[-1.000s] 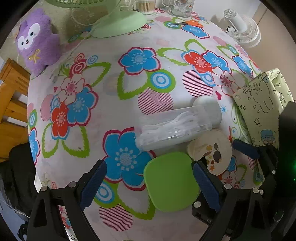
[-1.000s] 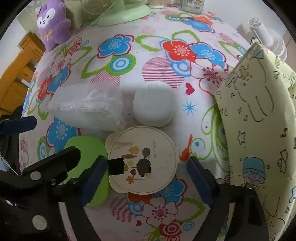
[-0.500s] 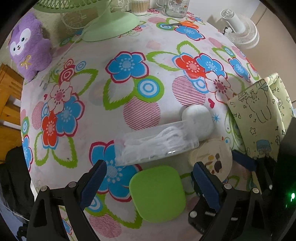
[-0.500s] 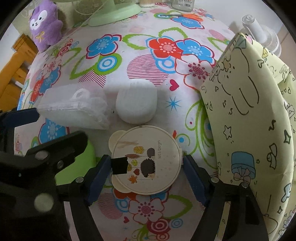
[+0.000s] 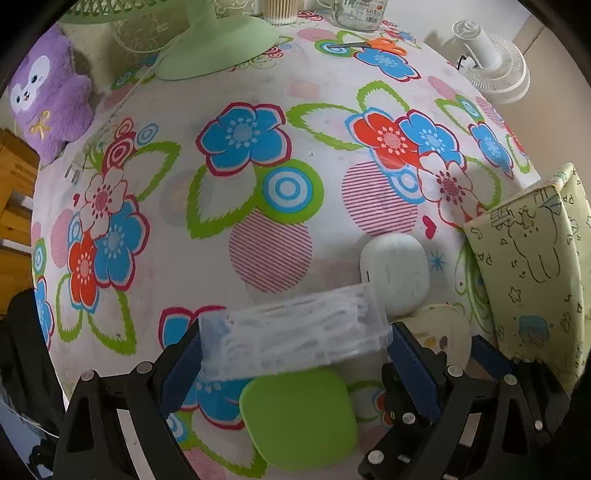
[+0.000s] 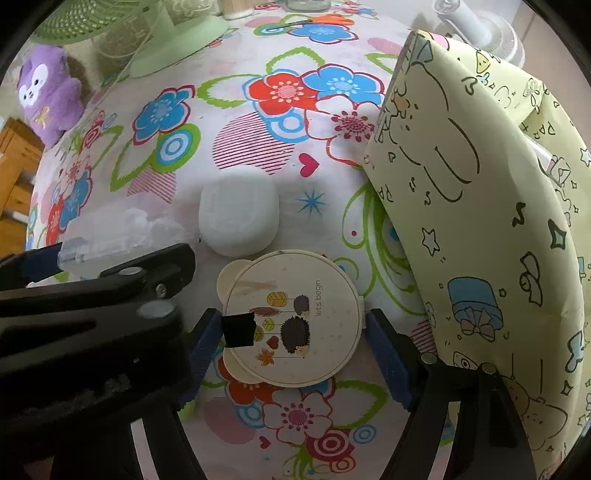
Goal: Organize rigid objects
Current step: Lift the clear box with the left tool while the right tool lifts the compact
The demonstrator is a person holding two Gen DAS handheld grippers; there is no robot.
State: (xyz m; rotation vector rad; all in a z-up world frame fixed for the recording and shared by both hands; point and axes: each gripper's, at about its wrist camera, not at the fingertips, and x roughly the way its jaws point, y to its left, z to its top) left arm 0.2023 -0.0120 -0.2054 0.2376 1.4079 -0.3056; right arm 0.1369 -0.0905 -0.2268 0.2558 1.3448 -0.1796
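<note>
My left gripper [image 5: 295, 354] is shut on a clear plastic box [image 5: 295, 332] of white picks, gripped at both ends and held just above the table. A green rounded lid [image 5: 299, 417] lies below it. A white rounded case [image 5: 399, 269] sits beyond the box. My right gripper [image 6: 291, 339] has its pads on both sides of a round cream compact [image 6: 295, 321] with a hedgehog picture, which lies on the cloth. The clear box also shows in the right wrist view [image 6: 122, 236], with the white case [image 6: 238, 218] beside it.
A pale green cartoon-print box [image 6: 480, 221] stands at the right. A purple plush [image 5: 48, 99], a green fan base [image 5: 218, 48], scissors [image 5: 373, 43], a jar [image 5: 360, 14] and a white fan [image 5: 491, 62] sit at the far side of the flowered tablecloth [image 5: 240, 206].
My left gripper moved forward over the green lid and closed on the clear box. My right gripper's pads narrowed around the round compact.
</note>
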